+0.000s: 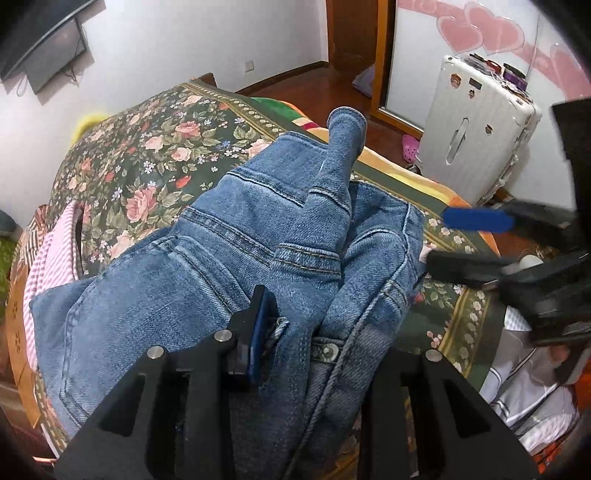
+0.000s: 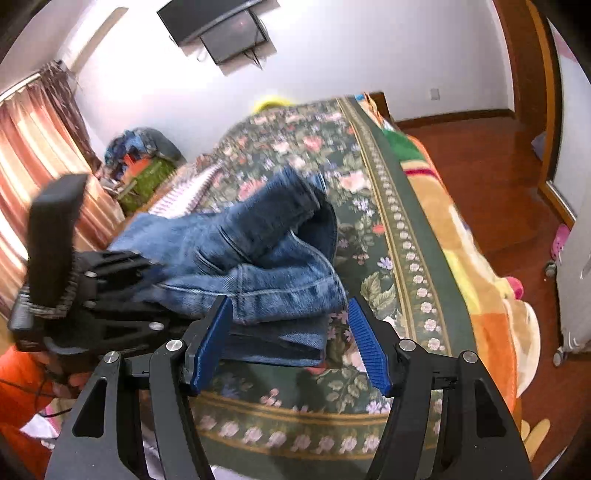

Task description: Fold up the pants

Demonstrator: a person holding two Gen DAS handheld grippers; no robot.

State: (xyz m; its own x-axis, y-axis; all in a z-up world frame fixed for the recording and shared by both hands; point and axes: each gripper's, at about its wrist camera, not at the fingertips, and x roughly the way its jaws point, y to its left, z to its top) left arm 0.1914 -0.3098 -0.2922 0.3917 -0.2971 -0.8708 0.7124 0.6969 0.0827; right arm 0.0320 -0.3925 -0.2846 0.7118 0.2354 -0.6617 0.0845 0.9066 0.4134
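**Jeans bunched, fold not yet squared**

The left hand-held gripper (image 1: 295, 332) pinches the jeans (image 1: 221, 258) near the waistband, seemingly; its far finger is buried in denim. They lie crumpled on the bed (image 1: 147, 147). The right hand-held gripper (image 2: 291, 343) hangs spread beside them; next it needs a hem.

Floral bedspread (image 1: 147, 155), white suitcase (image 1: 476, 129), wall television (image 2: 221, 26)

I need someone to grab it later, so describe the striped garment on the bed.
On the dark green floral bedspread, look beside the crumpled blue denim jeans. The pink-and-white striped fabric garment lies partly under them, the only striped cloth there.
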